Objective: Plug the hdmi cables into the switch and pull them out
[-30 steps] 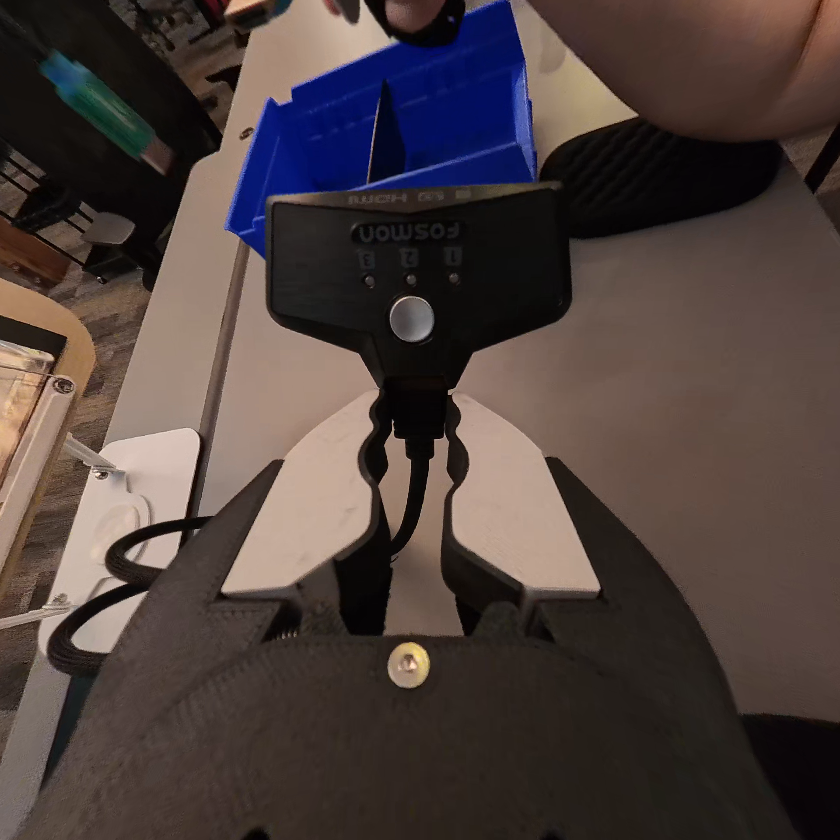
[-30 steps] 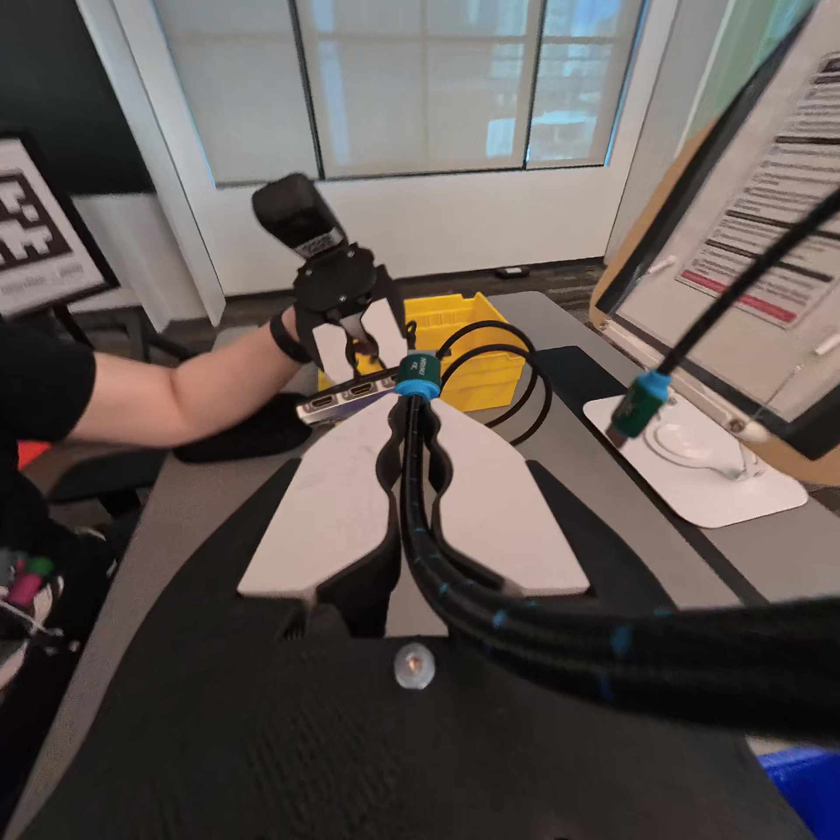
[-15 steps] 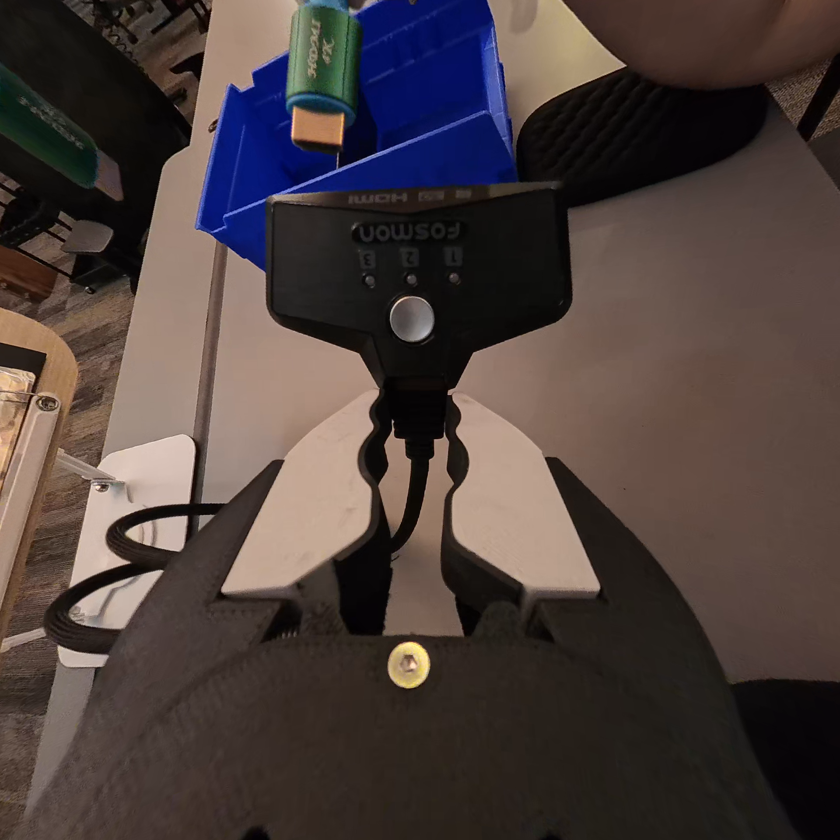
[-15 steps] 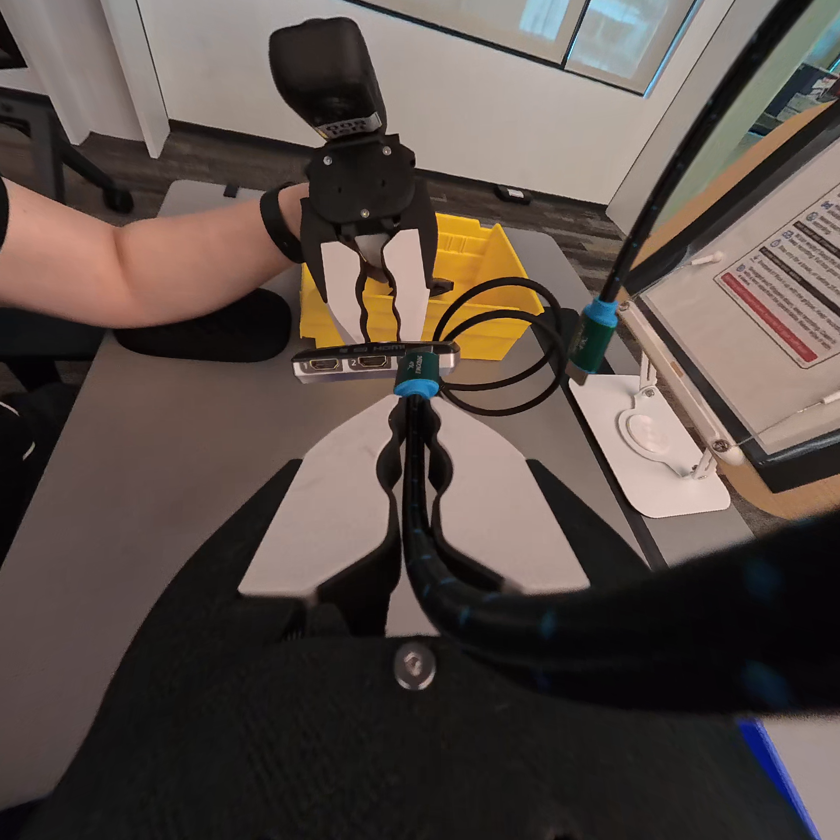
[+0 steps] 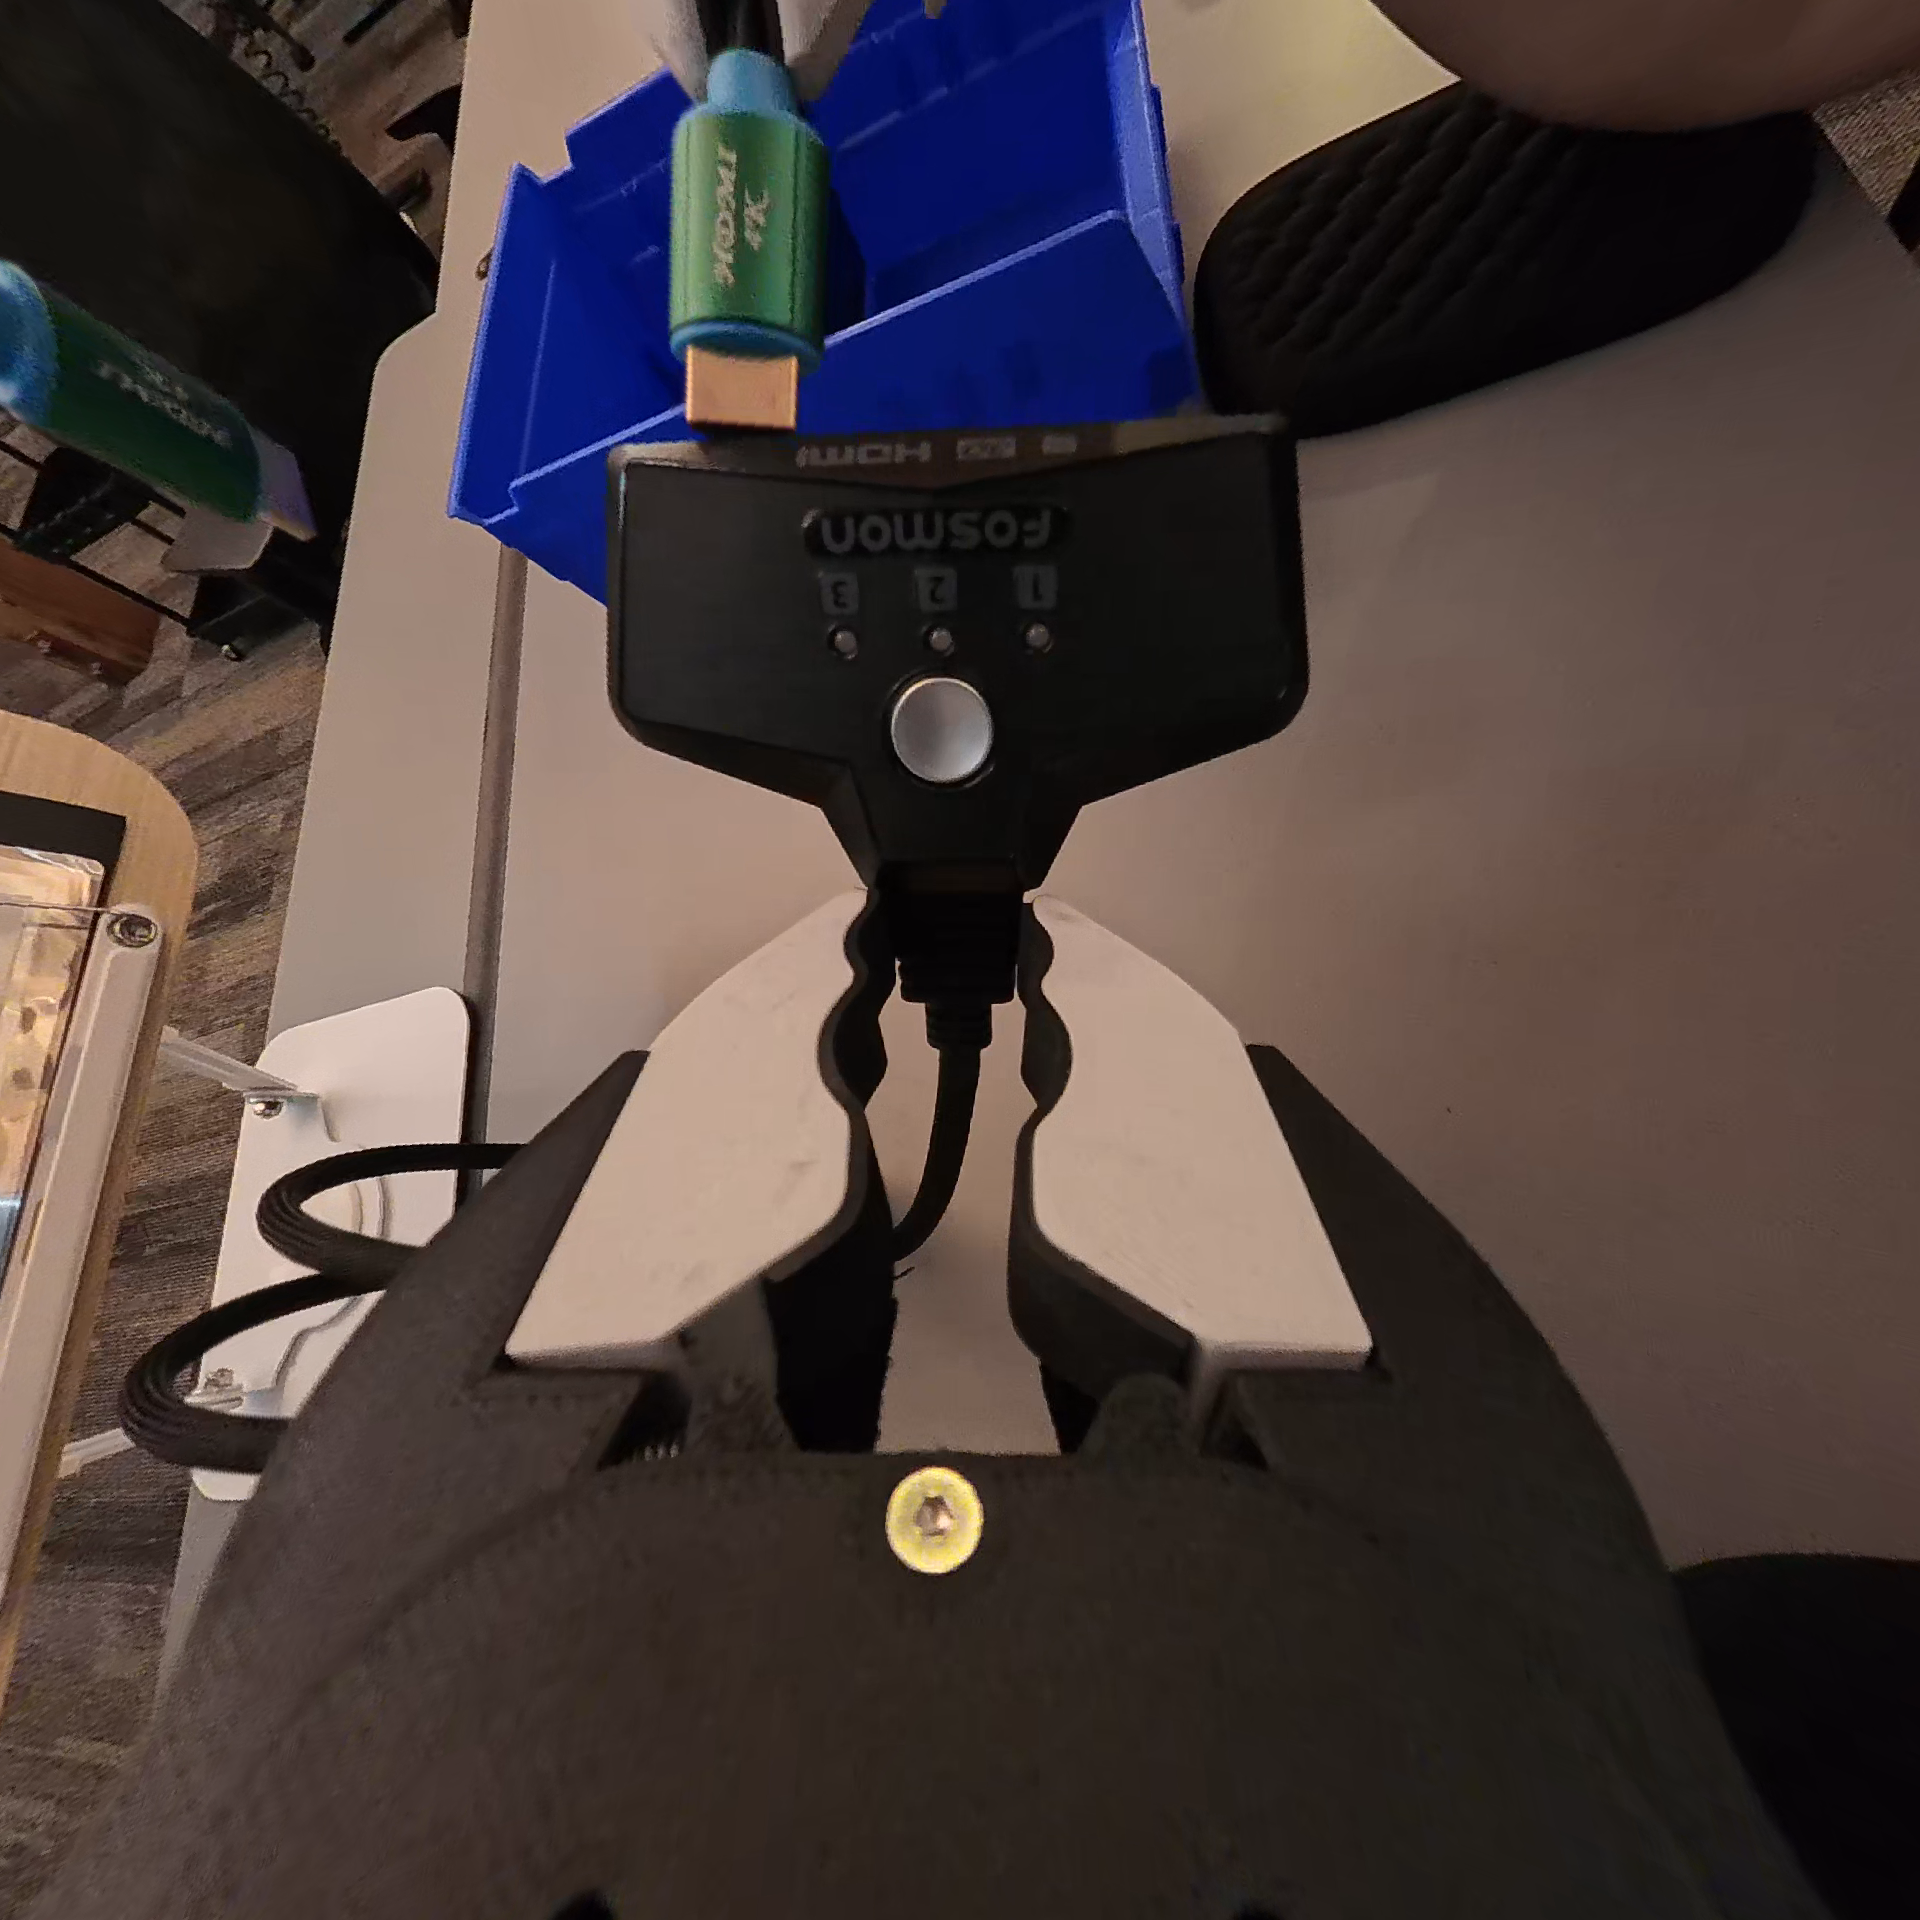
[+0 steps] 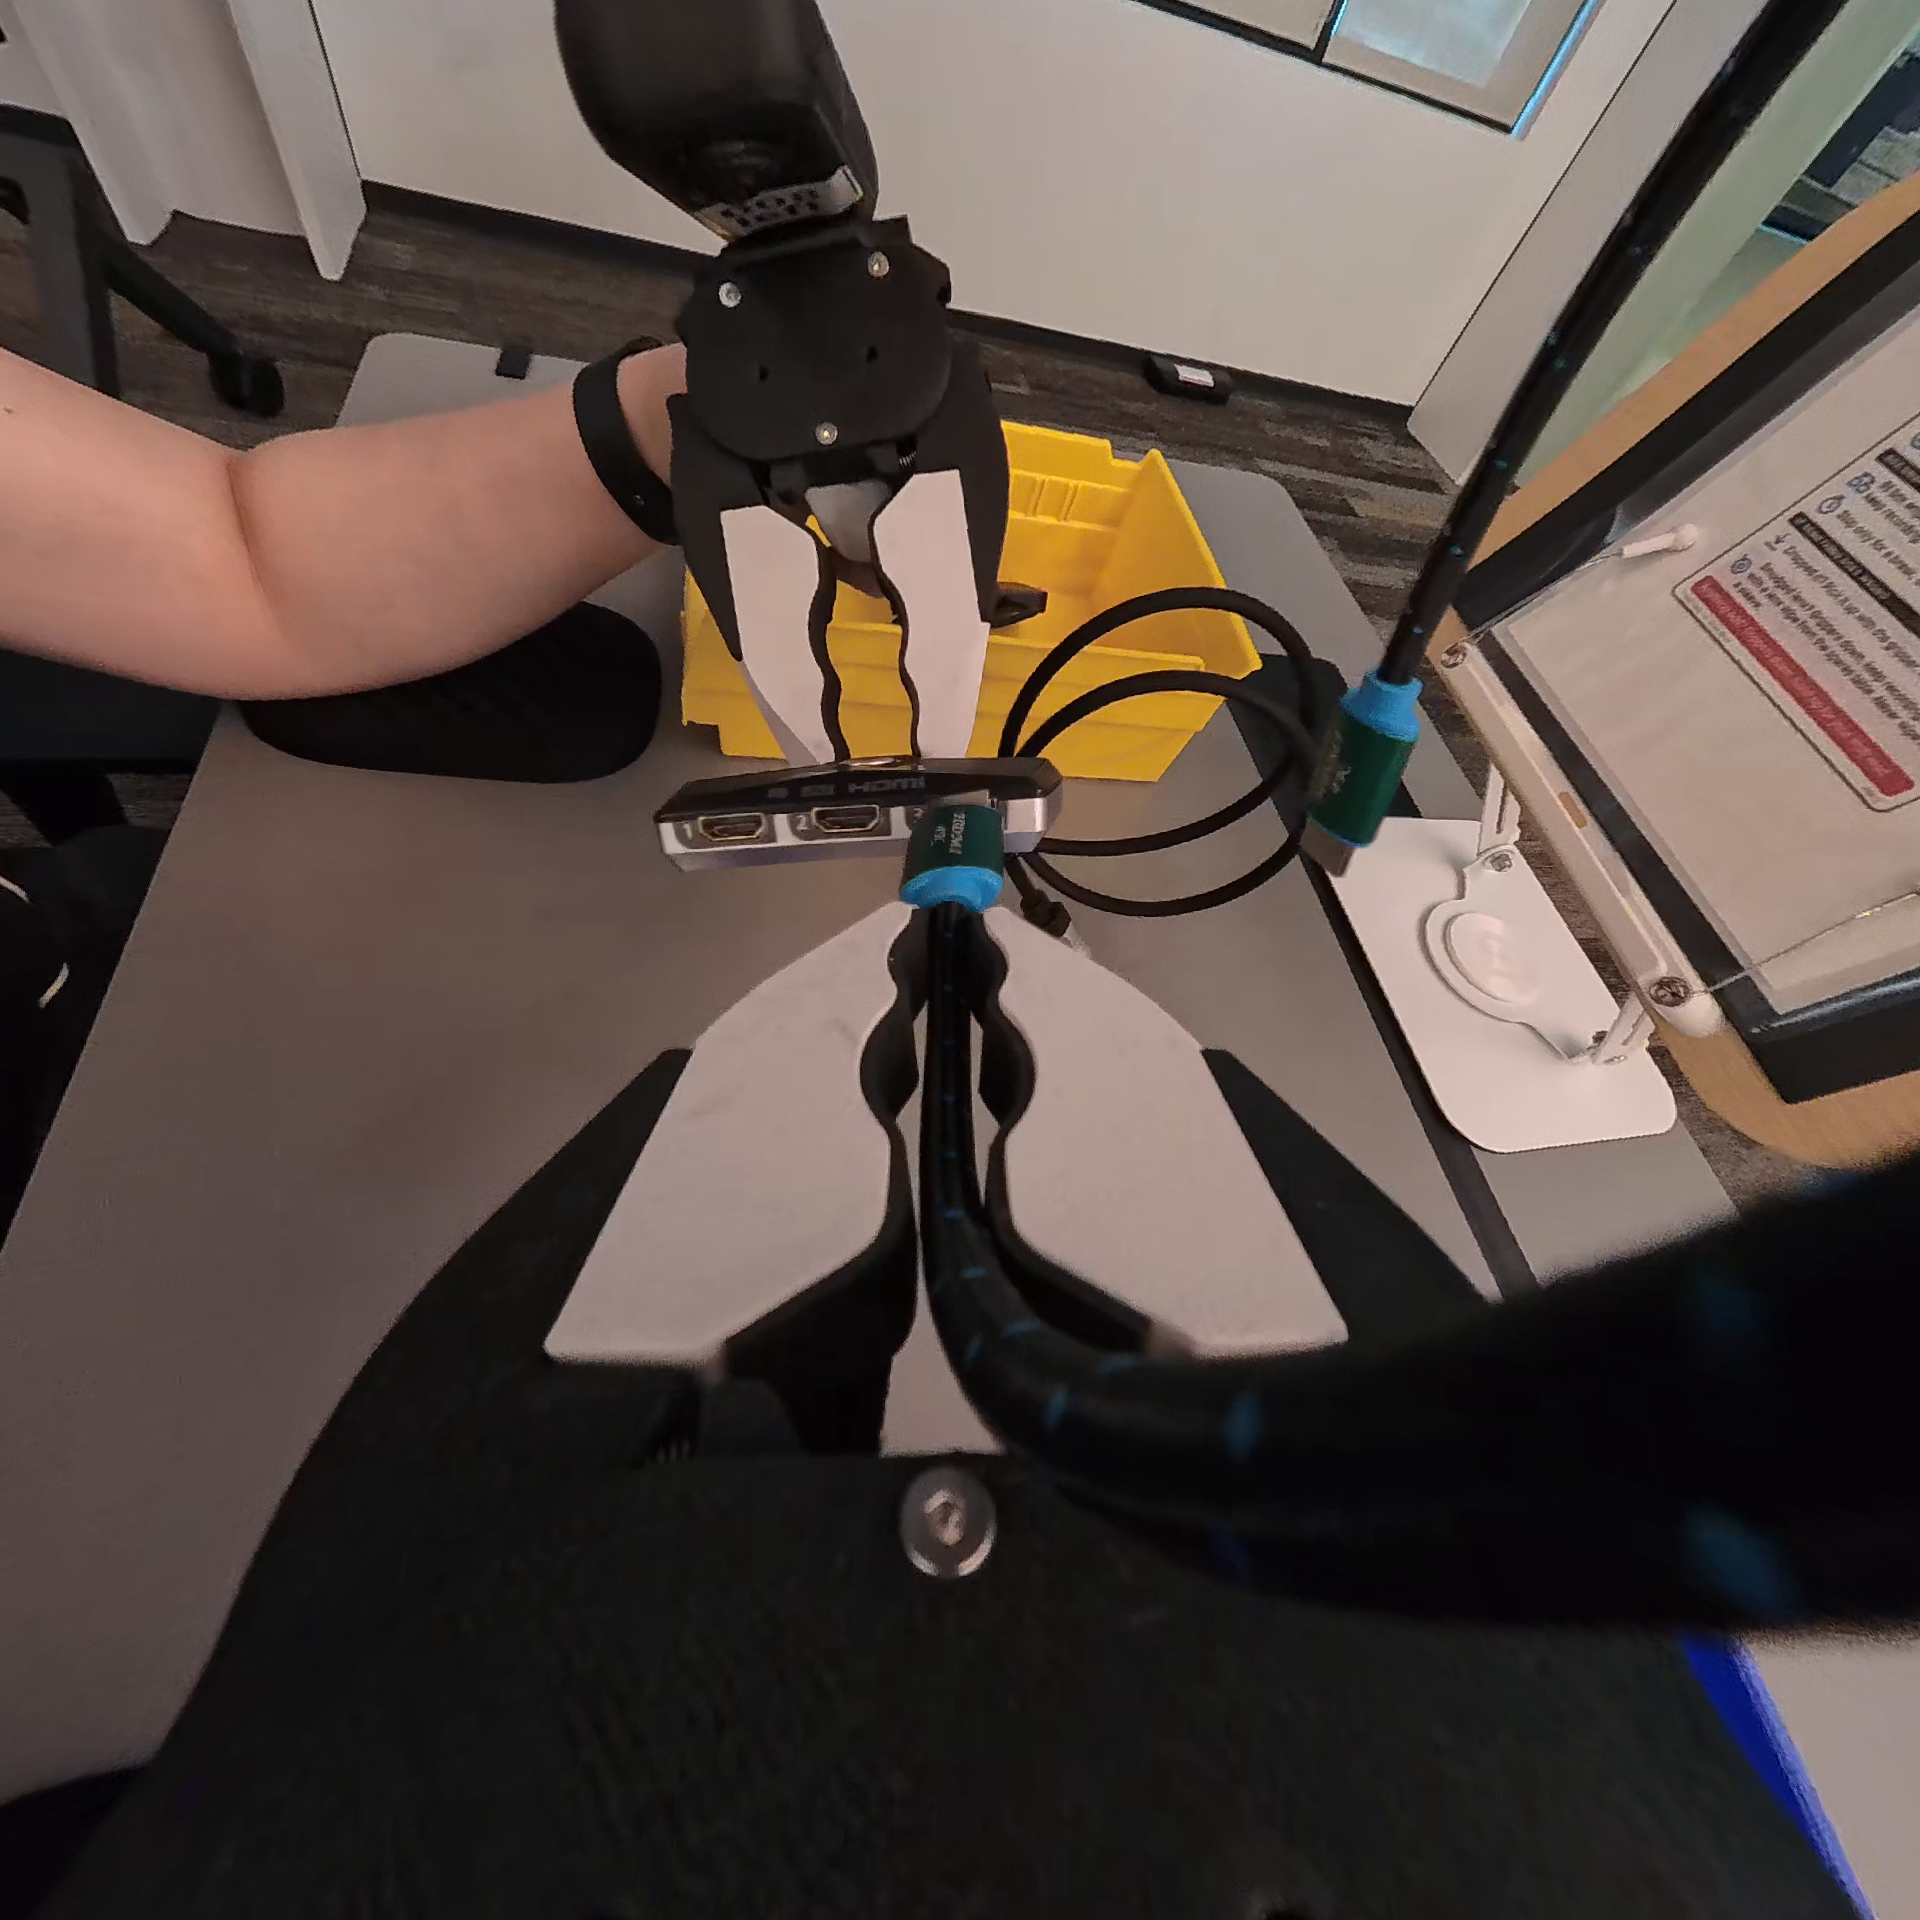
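Observation:
My left gripper (image 5: 951, 914) is shut on the neck of the black HDMI switch (image 5: 951, 613), where its thin lead comes out, and holds it above the table. My right gripper (image 6: 951, 920) is shut on a thick black braided cable just behind its green and blue plug (image 6: 951, 842). The plug (image 5: 748, 239) points at the switch's port face (image 6: 862, 810), in front of the third port. Its gold tip shows at the switch's edge. The cable's other green plug (image 6: 1361, 769) hangs free at the right. The left gripper (image 6: 873, 748) also shows in the right wrist view.
A blue bin (image 5: 997, 260) stands behind the switch, and a yellow bin (image 6: 1122, 623) on the opposite side. A black wrist pad (image 6: 457, 696) lies under the person's forearm. The switch's thin lead (image 6: 1164, 748) coils on the table. A white stand base (image 6: 1507, 987) with a framed sheet sits at the table edge. The left gripper's tips are roughly 11 centimeters from the right gripper's.
My right gripper has brought the green plug down and closer, from above the blue bin to the switch's port edge. The left gripper still holds the switch in the same grip.

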The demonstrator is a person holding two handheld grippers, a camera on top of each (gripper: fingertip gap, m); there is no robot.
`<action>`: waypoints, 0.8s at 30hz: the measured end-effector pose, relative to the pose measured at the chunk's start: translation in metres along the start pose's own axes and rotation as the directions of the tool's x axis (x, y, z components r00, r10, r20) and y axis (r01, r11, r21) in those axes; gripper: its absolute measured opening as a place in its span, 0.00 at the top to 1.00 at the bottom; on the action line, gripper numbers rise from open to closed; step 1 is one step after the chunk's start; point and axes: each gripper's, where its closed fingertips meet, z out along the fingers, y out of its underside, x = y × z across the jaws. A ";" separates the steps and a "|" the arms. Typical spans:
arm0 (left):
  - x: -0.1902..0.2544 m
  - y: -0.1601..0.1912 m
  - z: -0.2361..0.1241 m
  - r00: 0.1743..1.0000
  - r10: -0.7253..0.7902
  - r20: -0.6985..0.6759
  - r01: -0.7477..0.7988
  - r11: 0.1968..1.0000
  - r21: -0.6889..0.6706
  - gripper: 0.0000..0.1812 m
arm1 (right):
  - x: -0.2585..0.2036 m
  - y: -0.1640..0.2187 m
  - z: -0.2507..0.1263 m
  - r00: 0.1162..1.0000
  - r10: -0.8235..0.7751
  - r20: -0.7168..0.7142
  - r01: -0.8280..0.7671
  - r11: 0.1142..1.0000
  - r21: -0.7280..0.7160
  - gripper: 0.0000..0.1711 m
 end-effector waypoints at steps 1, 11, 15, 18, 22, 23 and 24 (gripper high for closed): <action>0.001 0.000 0.000 1.000 0.003 -0.002 -0.003 1.000 0.000 0.88 | 0.000 0.001 0.000 1.000 -0.002 -0.003 0.002 1.000 -0.005 0.96; 0.000 0.004 0.006 0.999 0.033 0.018 -0.031 0.998 -0.058 0.88 | -0.001 0.010 0.000 0.999 0.034 0.008 -0.034 0.998 -0.061 0.96; -0.004 0.008 0.009 0.997 0.053 0.057 -0.047 0.993 -0.104 0.88 | 0.003 0.014 0.003 0.997 0.078 -0.010 -0.079 0.993 -0.085 0.96; -0.006 0.011 0.010 0.995 0.064 0.071 -0.055 0.990 -0.134 0.88 | 0.005 0.017 0.004 0.997 0.080 -0.019 -0.081 0.992 -0.100 0.96; -0.007 0.011 0.010 0.993 0.077 0.084 -0.064 0.986 -0.152 0.88 | 0.004 0.016 0.005 0.998 0.059 -0.024 -0.061 0.993 -0.102 0.96; -0.006 0.011 0.009 0.993 0.082 0.087 -0.068 0.986 -0.150 0.88 | 0.004 0.015 0.005 0.998 0.052 -0.023 -0.054 0.994 -0.099 0.96; -0.006 0.010 0.009 0.992 0.087 0.090 -0.073 0.986 -0.147 0.88 | 0.003 0.014 0.004 0.999 0.034 -0.021 -0.036 0.995 -0.093 0.96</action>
